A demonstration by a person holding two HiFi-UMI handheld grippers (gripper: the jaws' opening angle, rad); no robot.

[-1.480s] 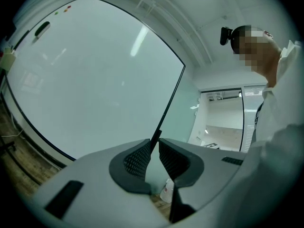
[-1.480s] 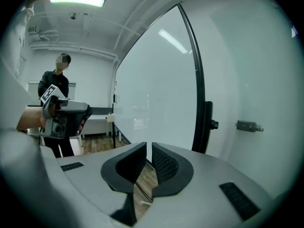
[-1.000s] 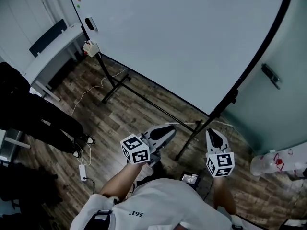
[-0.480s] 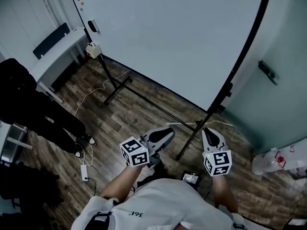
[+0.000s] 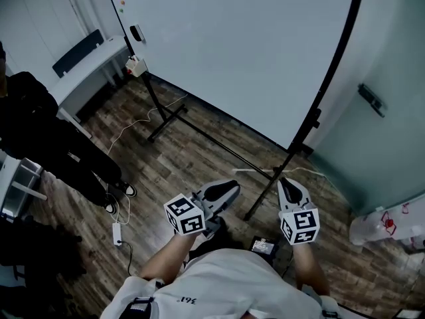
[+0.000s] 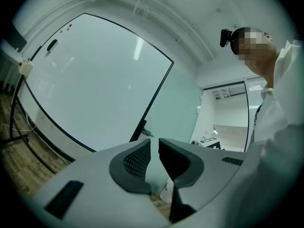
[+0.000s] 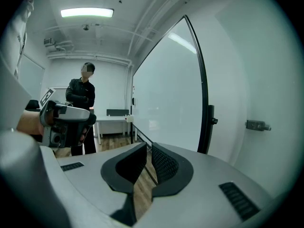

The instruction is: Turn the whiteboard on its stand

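The big whiteboard [image 5: 246, 52] in its black frame stands on a black stand [image 5: 199, 135] over the wood floor, its right post [image 5: 317, 121] just beyond my grippers. It also fills the left gripper view [image 6: 95, 89] and is seen edge-on in the right gripper view [image 7: 166, 94]. My left gripper [image 5: 222, 191] hangs low in front of the person's body, short of the stand, jaws nearly together with nothing between them [image 6: 154, 144]. My right gripper [image 5: 290, 186] is beside the post's foot, also shut and empty [image 7: 148, 148]. Neither touches the board.
A person in black [image 5: 46, 145] stands at the left by a white desk [image 5: 86, 65]. A cable and power strip [image 5: 116, 231] lie on the floor. A pale door with a handle [image 5: 372, 102] is right of the board, a plastic bag [image 5: 385, 224] below it.
The head view has swung a little, so the board's right edge looks more upright. Both grippers stay in almost the same place, jaws unchanged.
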